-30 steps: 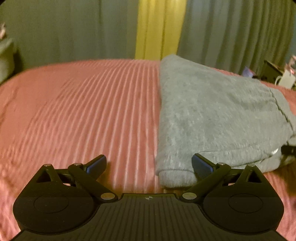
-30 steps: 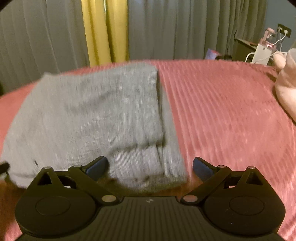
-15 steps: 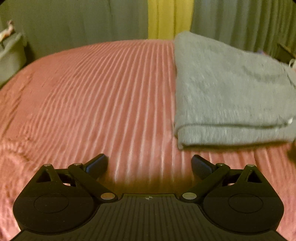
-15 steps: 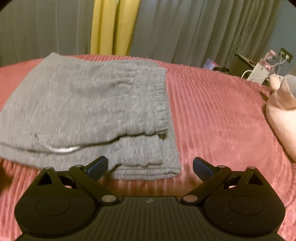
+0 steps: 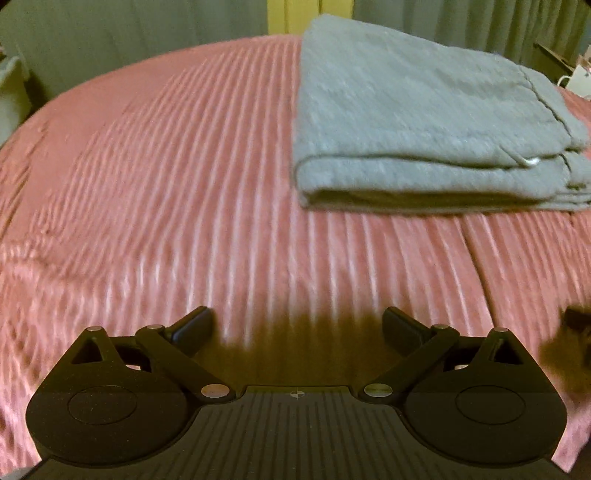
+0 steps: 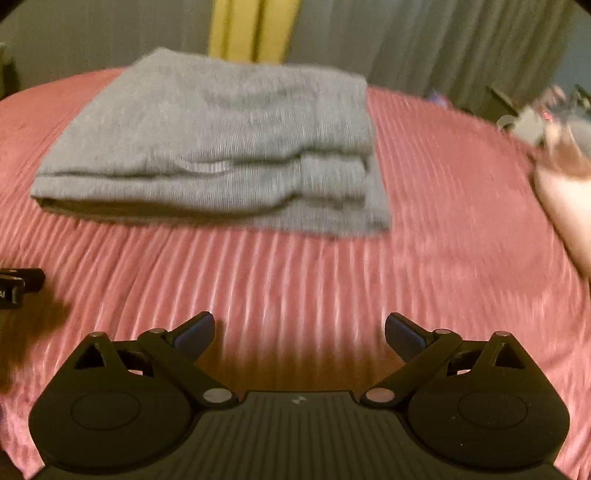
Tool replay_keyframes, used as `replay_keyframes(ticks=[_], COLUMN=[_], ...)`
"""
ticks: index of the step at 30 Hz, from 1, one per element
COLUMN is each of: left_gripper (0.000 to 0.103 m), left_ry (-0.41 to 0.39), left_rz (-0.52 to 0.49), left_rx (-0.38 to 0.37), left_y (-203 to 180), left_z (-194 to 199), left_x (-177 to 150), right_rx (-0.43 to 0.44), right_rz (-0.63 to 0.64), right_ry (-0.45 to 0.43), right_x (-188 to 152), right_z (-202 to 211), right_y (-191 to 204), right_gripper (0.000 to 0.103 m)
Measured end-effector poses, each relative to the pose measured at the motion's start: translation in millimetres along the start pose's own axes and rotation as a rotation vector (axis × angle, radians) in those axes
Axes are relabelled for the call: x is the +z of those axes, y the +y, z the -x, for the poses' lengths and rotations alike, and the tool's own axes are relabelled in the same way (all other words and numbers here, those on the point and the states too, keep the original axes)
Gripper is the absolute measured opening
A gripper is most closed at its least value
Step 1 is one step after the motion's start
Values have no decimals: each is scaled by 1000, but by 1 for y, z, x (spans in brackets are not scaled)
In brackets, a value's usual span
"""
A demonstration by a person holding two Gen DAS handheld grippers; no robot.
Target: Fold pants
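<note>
Pants [image 5: 424,122], grey and folded into a layered stack, are lying on the ribbed pink bedspread [image 5: 166,192] in front of the curtains. Both tools are hovering low over bare bedspread, well short of the stack: the left gripper [image 5: 297,326] and the right gripper [image 6: 299,328] are each holding their fingers spread wide, gripping nothing.

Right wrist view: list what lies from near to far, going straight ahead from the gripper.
Right gripper, open → bare ribbed pink bedspread → folded grey pants → yellow curtain among grey ones.
</note>
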State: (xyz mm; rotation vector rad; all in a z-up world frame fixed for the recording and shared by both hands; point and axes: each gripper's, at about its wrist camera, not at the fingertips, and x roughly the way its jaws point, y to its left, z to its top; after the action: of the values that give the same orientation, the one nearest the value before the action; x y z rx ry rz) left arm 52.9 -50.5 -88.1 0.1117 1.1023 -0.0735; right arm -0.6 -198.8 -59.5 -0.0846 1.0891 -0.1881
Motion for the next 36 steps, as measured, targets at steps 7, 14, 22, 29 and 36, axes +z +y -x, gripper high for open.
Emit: replay_keyframes(ticks=[7, 14, 22, 29, 36], left_gripper=[101, 101, 101, 101, 101], left_ry=[16, -103, -143, -181, -184], left_rz=[9, -62, -44, -29, -115], left_rx=[-23, -40, -49, -57, -34], left_y=[-6, -16, -15, -14, -31], left_z=[21, 49, 57, 45, 28], left_x=[-13, -29, -25, -14, -5], right_rx=[28, -4, -39, -42, 0], right_rz=[21, -16, 27, 16, -48], right_ry=[-72, -126, -168, -186, -169], right_x=[-21, -24, -21, -17, -9], right_z=[34, 64, 71, 61, 44], right_y=[14, 10, 16, 21, 13], right_gripper=[99, 99, 99, 99, 99])
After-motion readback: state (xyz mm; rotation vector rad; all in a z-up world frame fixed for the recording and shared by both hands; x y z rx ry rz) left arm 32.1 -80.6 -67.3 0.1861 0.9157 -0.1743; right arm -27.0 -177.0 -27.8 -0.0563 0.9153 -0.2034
